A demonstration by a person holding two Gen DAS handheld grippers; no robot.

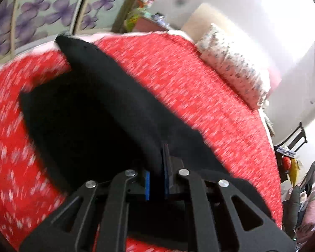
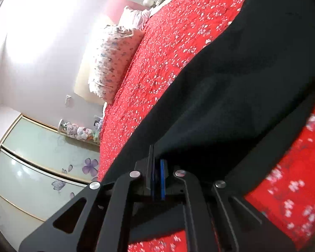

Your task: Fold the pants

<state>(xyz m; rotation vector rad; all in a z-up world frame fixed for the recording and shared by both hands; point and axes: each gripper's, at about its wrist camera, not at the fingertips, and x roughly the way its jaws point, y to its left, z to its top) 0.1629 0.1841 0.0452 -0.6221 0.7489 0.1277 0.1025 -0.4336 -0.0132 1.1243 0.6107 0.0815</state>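
Observation:
Black pants [image 1: 90, 109] lie across a red bedspread with small white flowers [image 1: 189, 79]. In the left wrist view my left gripper [image 1: 157, 163] is shut on an edge of the black cloth, which runs up and away from its blue pads [image 1: 147, 184]. The picture there is smeared by motion. In the right wrist view my right gripper [image 2: 157, 163] is shut on another edge of the pants [image 2: 241, 73], and the cloth stretches away from its fingers over the bedspread [image 2: 168, 42].
A flower-print pillow [image 1: 231, 61] lies at the head of the bed, seen too as the pillow [image 2: 113, 61] by the wall. A wardrobe with purple flower doors [image 2: 42, 161] stands beside the bed. Cluttered furniture [image 1: 294, 168] sits at the right.

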